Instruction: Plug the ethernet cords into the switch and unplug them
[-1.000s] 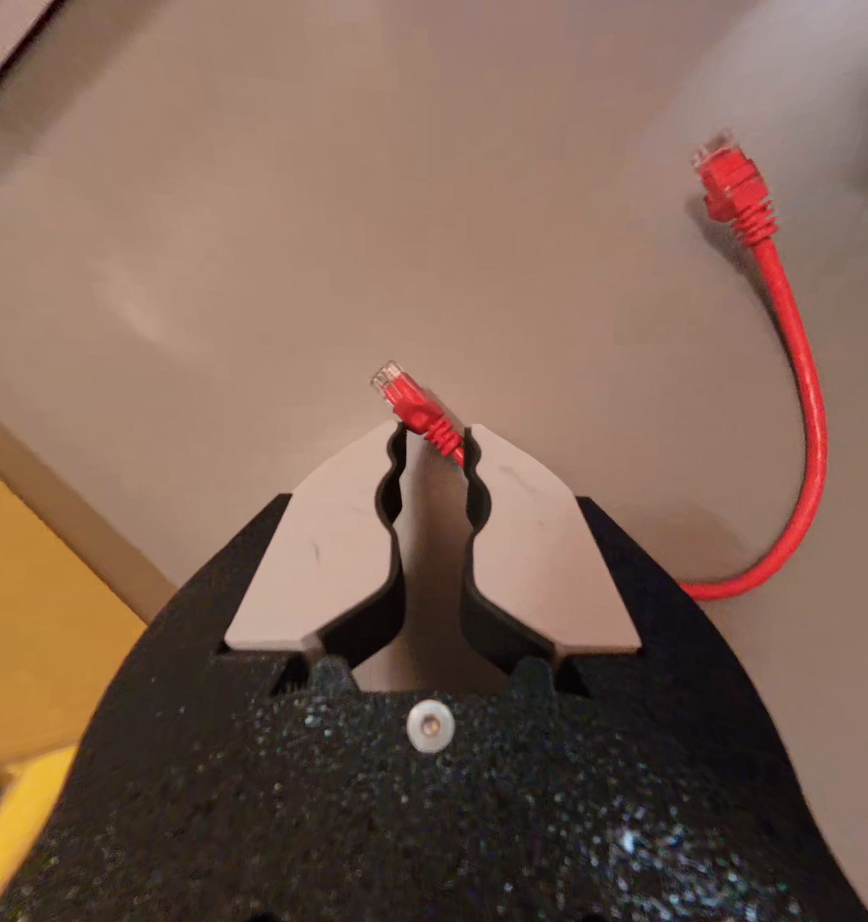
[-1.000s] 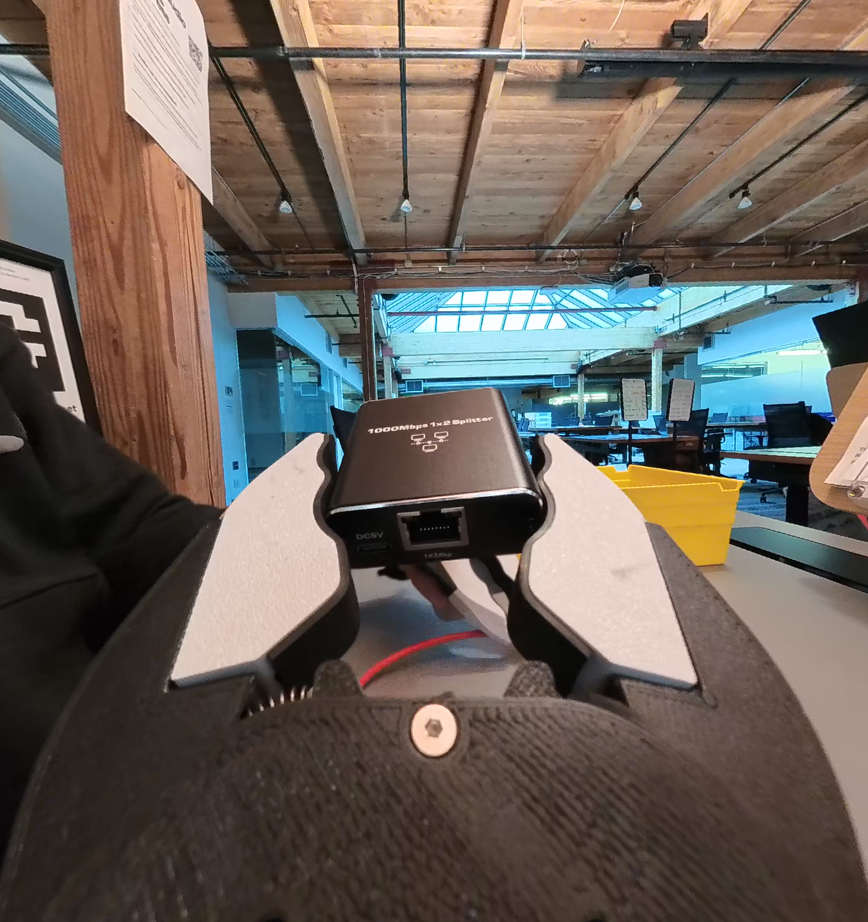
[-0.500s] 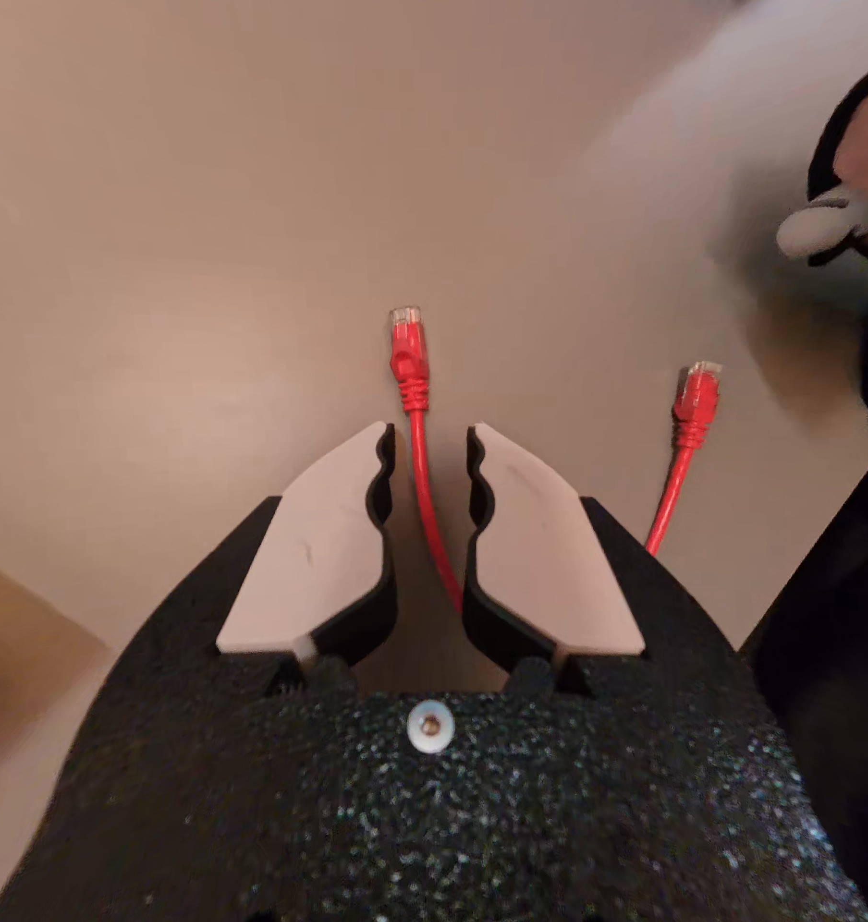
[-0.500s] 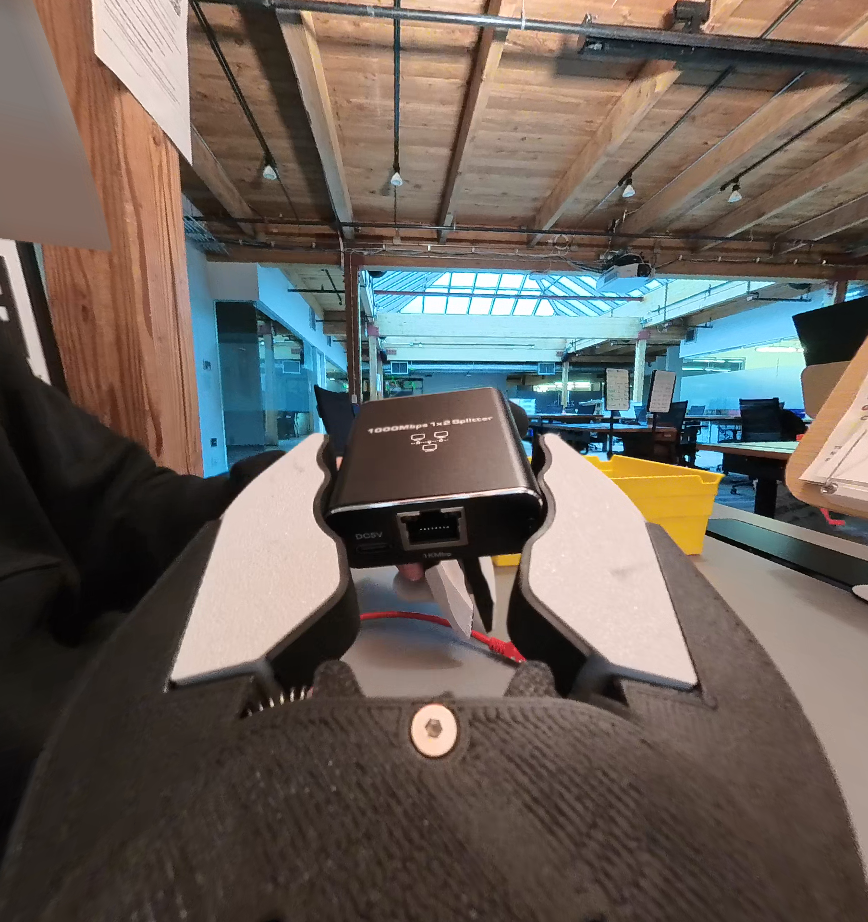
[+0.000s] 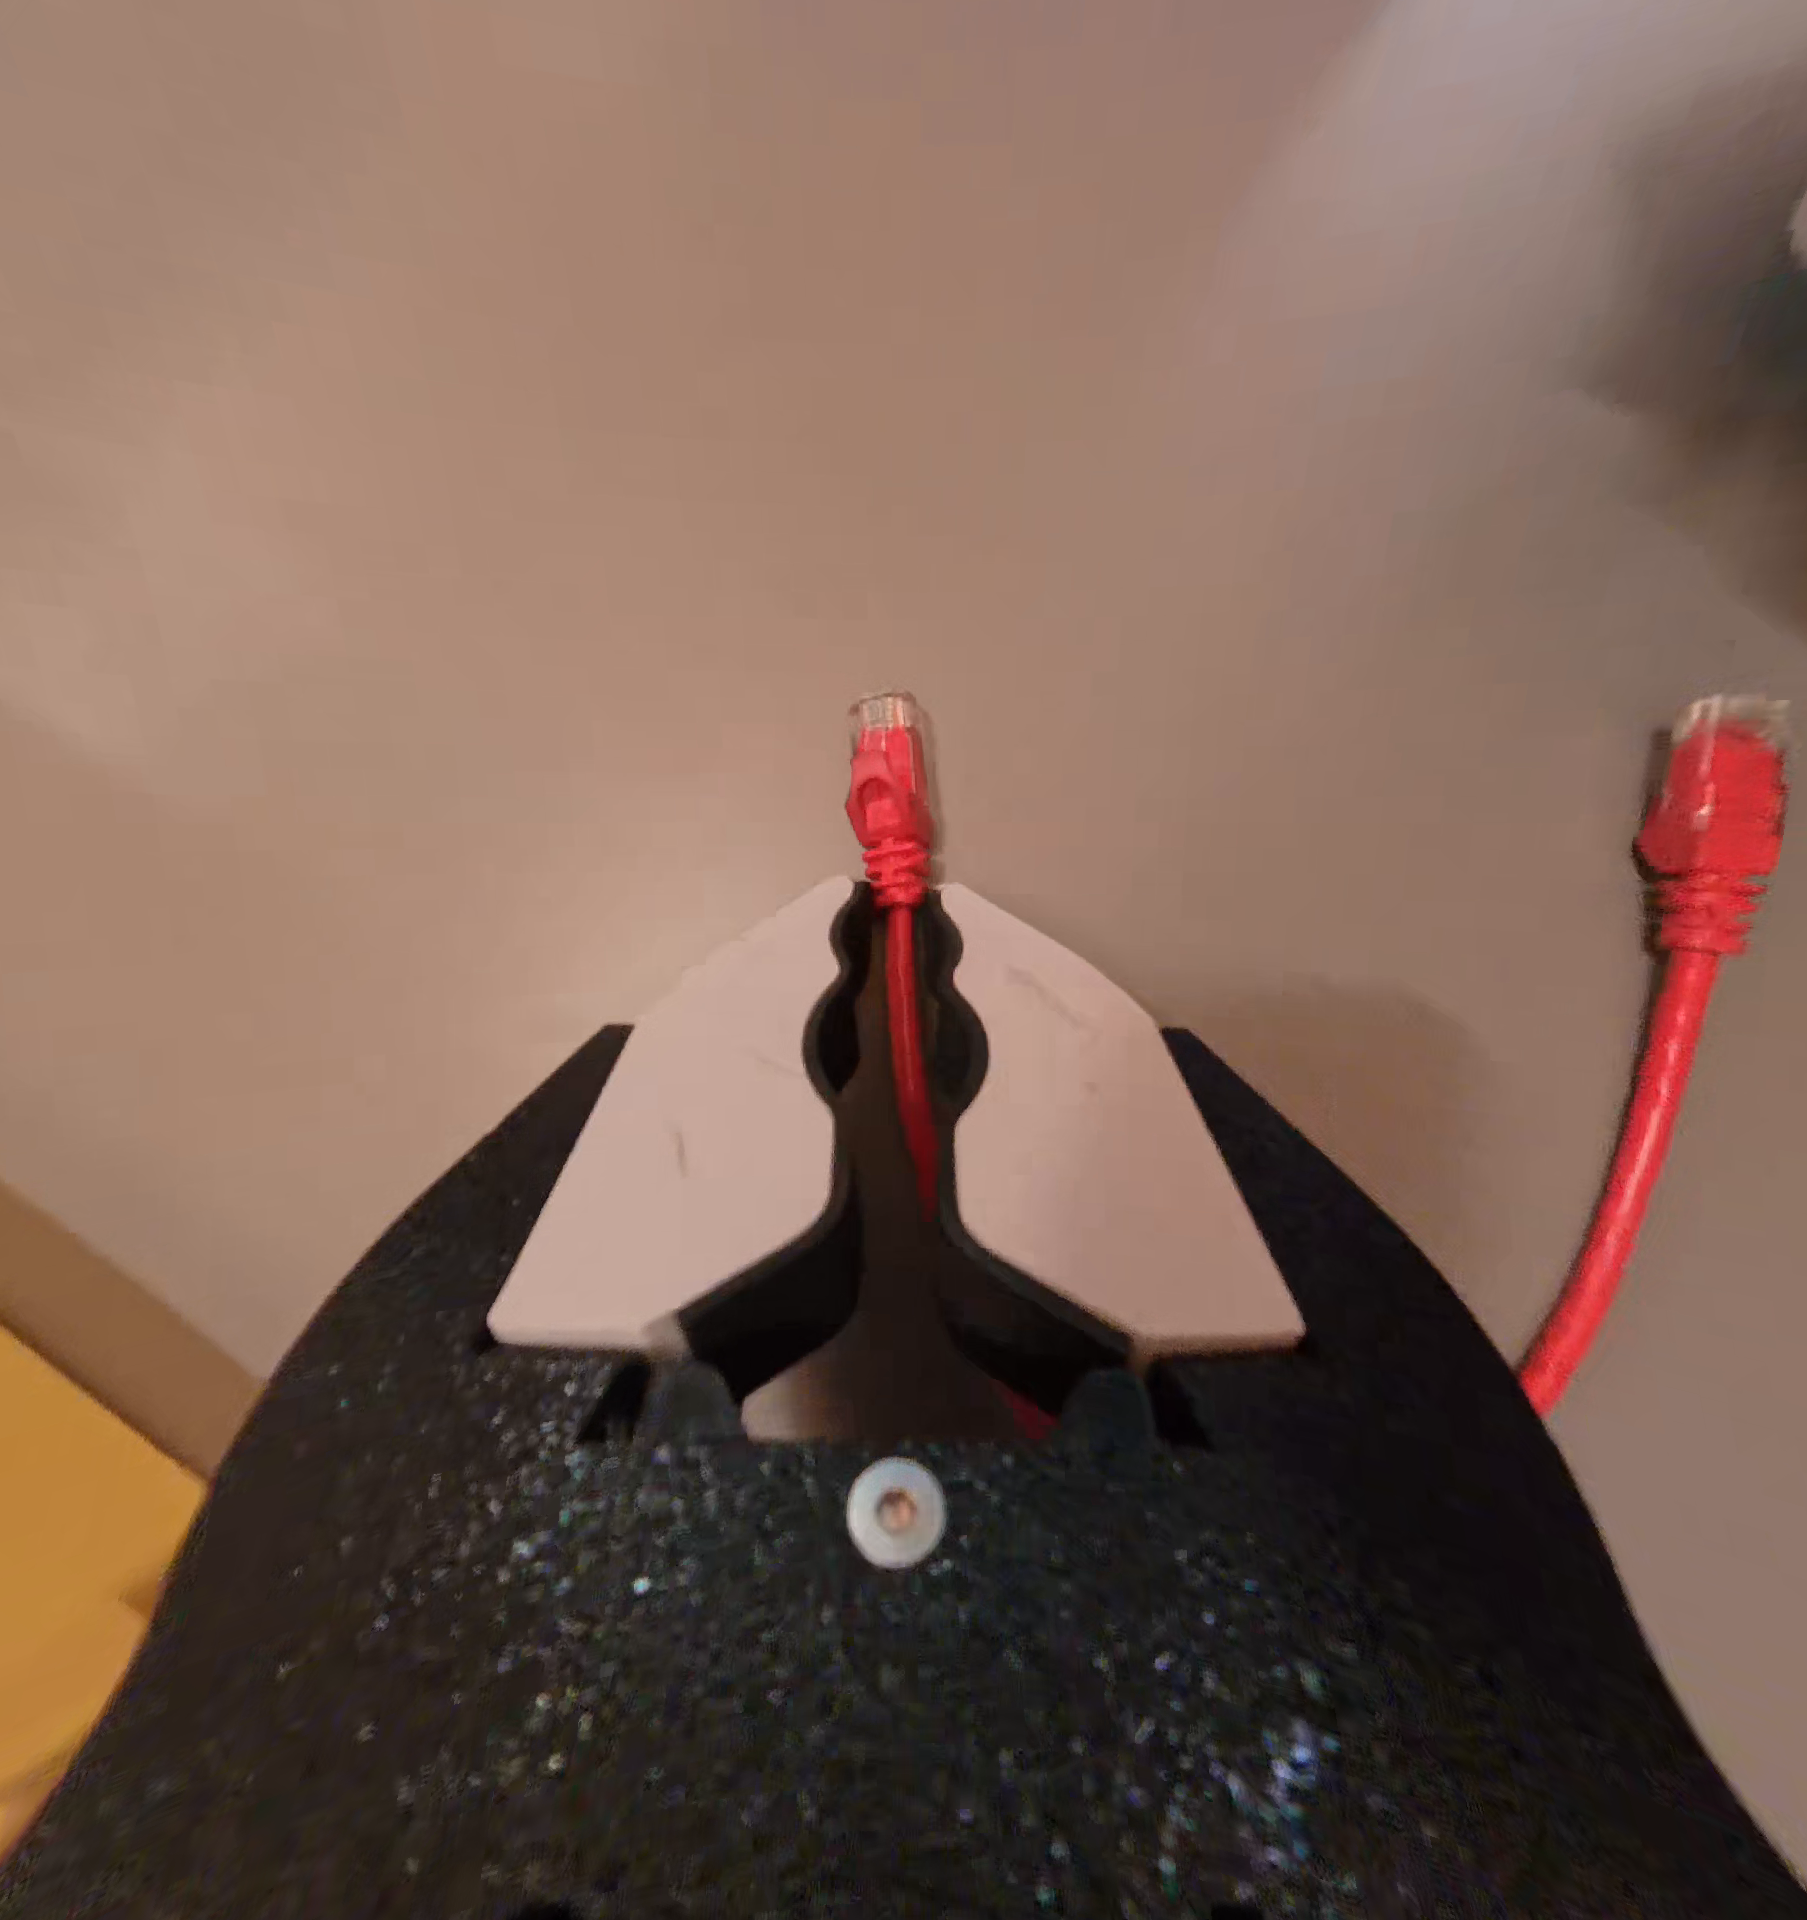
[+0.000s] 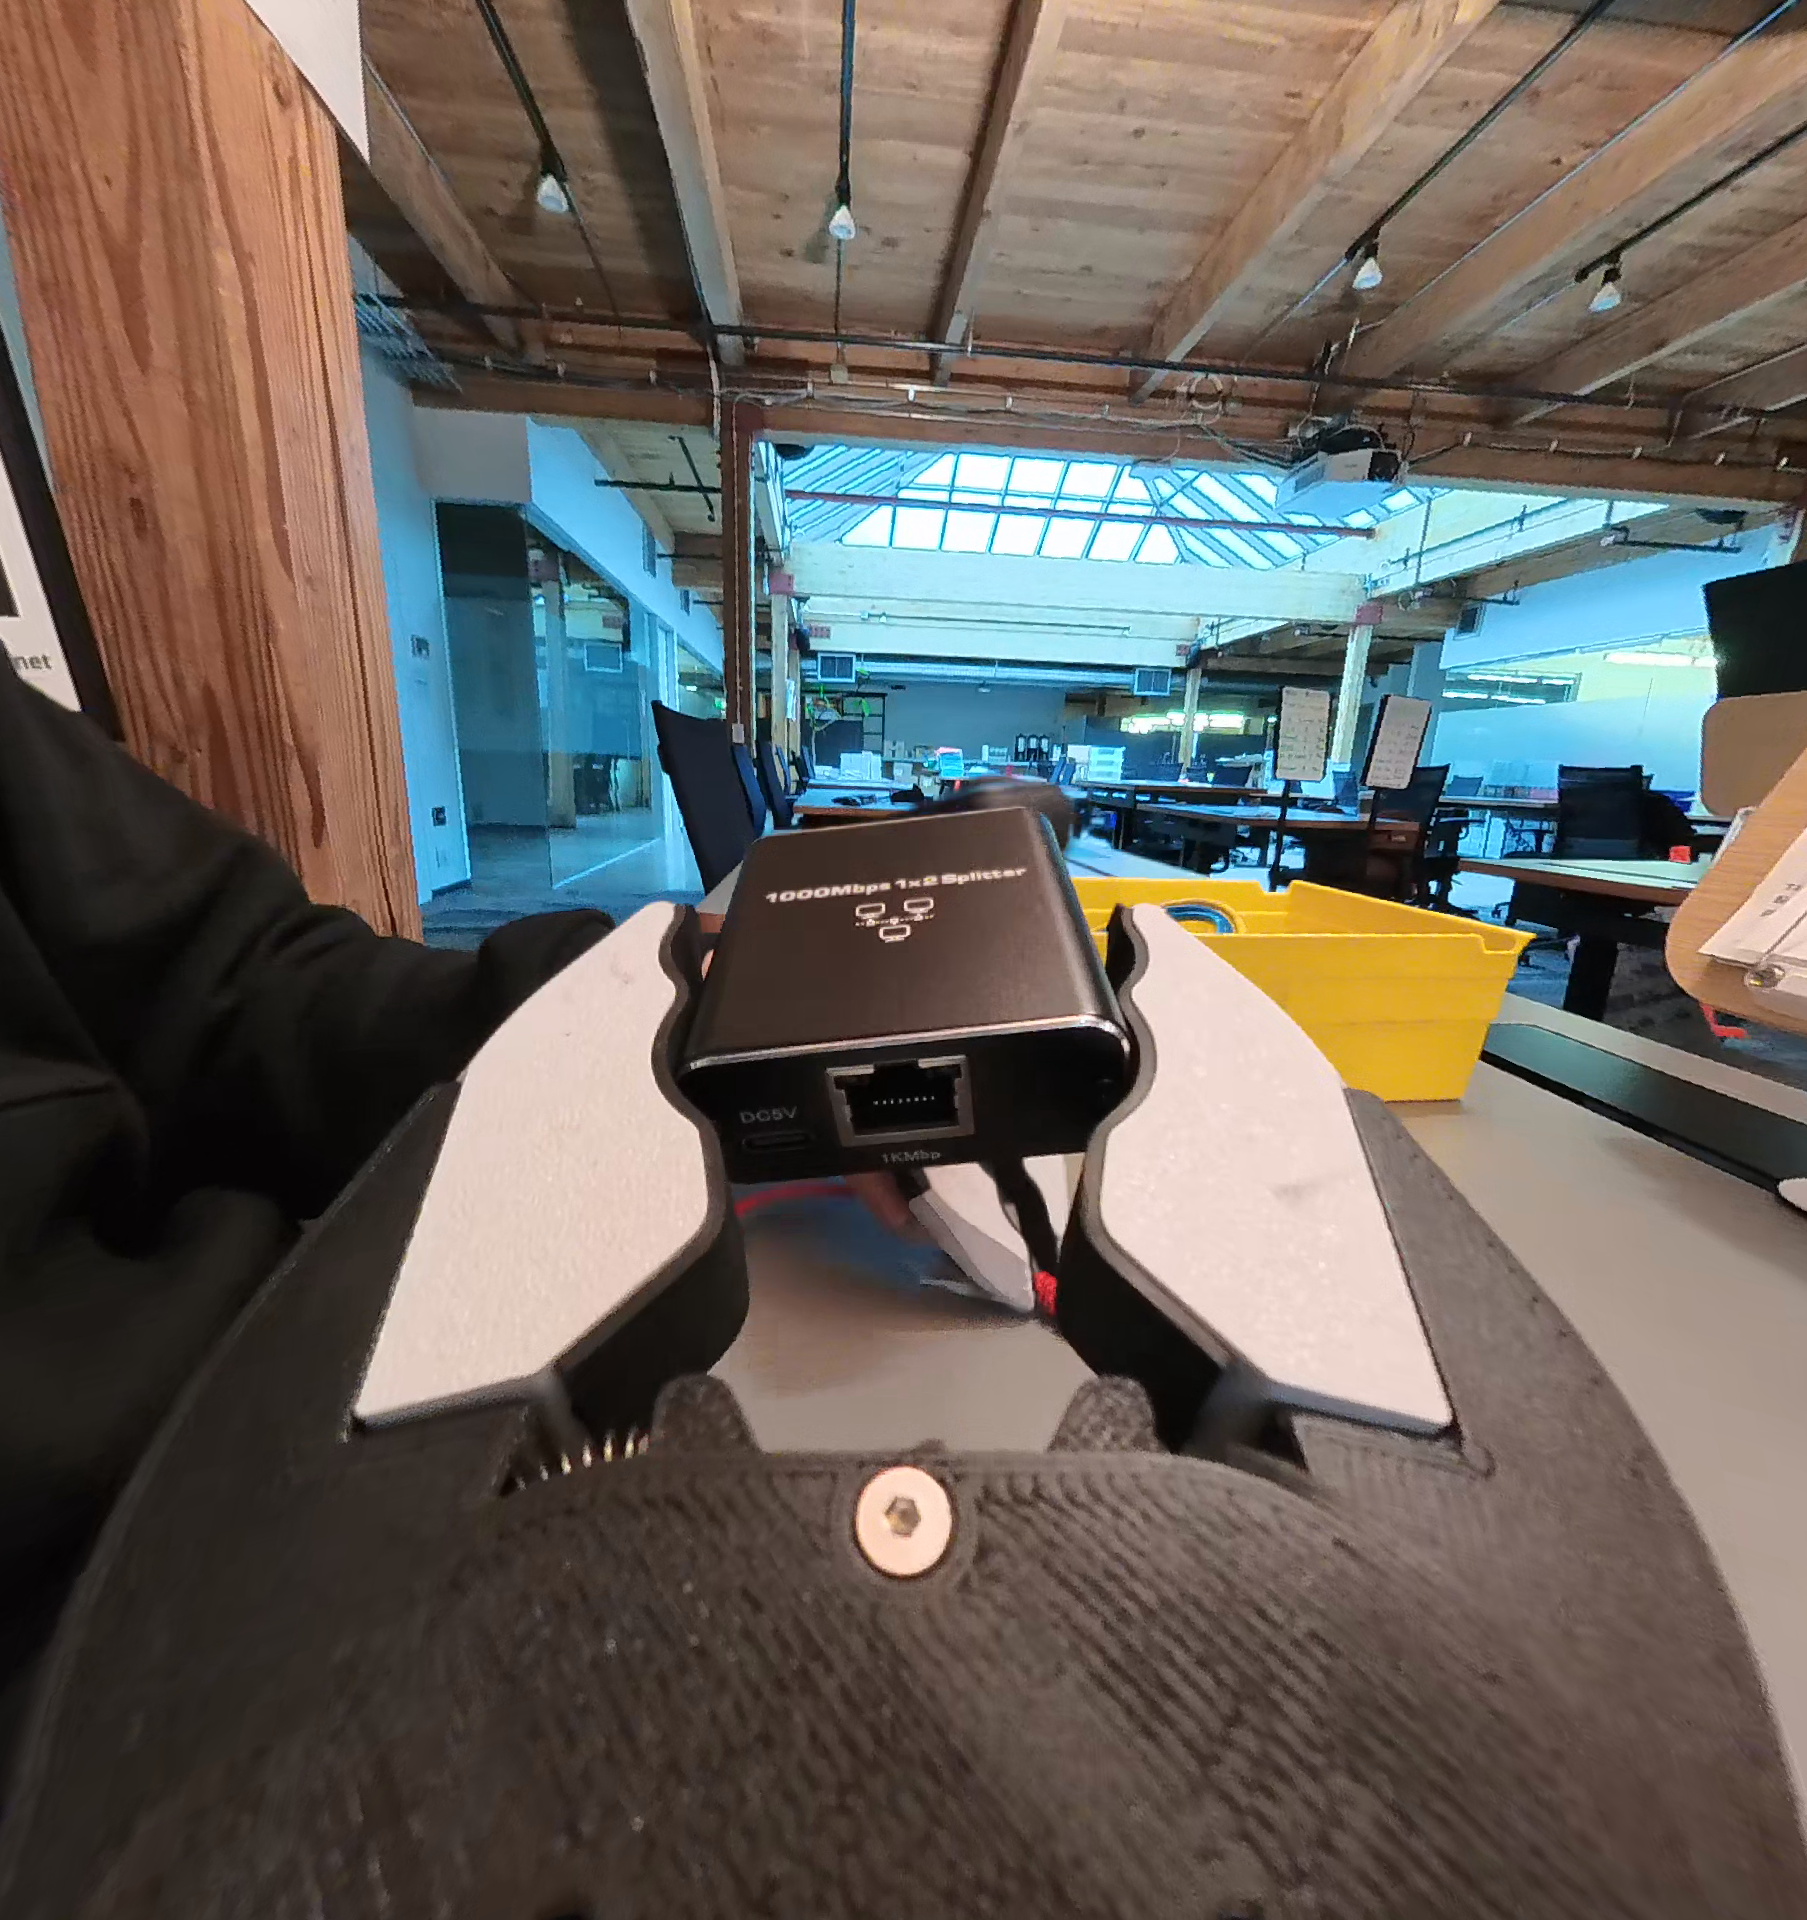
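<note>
Cord pinched in the left gripper, switch clamped in the right, nothing plugged in yet.

The left gripper [image 5: 897, 888] is closed on the red cord [image 5: 904, 1039] just behind its plug [image 5: 886, 764], which sticks out past the fingertips above the tabletop [image 5: 463, 468]. A second plug [image 5: 1709, 810] shows at the right, so two plugs; whether they belong to one cord or two is hidden. The right gripper [image 6: 899, 925] grips the one black switch [image 6: 899, 987] by its sides, held off the tabletop, one empty port [image 6: 899, 1096] facing the camera. A yellow bin [image 6: 1346, 997] sits towards the far edge. Risks, as I judge them: the thin cord could twist in the grip so the plug meets the port crooked, or the push could slide the switch between the fingers.
</note>
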Motion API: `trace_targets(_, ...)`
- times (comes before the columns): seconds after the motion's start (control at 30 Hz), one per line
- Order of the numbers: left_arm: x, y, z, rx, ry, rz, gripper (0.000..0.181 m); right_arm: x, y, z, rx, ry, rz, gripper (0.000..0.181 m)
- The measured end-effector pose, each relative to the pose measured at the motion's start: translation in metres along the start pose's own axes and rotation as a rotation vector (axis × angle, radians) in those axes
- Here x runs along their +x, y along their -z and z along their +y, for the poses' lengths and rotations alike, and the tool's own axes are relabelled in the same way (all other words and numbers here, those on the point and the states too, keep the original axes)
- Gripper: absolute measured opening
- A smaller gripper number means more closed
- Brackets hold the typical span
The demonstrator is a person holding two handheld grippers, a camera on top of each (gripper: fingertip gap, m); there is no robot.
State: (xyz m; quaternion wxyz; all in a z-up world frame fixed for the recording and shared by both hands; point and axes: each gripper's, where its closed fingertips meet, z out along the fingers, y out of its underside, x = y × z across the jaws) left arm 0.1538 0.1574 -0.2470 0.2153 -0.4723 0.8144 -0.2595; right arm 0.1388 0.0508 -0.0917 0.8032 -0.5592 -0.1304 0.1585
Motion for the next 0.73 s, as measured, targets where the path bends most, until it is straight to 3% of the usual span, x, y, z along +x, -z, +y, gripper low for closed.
trace_targets(0.03, 0.001, 0.004, -0.004, 0.035, -0.060, -0.011, 0.008, -0.001, -0.001, 0.001, -0.006, -0.002, -0.006, 0.075)
trace_targets(0.2, 0.021, 0.042, -0.030, 0.212, -0.321, 0.019, 0.009, -0.002, -0.004, 0.013, -0.074, -0.005, -0.018, 0.075)
trace_targets(0.3, 0.034, 0.071, -0.053, 0.314, -0.367, 0.063, 0.008, -0.004, -0.007, 0.023, -0.125, -0.005, -0.036, 0.075)
trace_targets(0.53, 0.050, 0.094, -0.052, 0.277, -0.520, 0.085, 0.008, -0.009, -0.012, 0.033, -0.178, 0.004, -0.066, 0.075)
trace_targets(0.73, 0.054, 0.112, -0.050, 0.288, -0.543, 0.094, 0.008, -0.011, -0.016, 0.042, -0.221, 0.010, -0.069, 0.075)
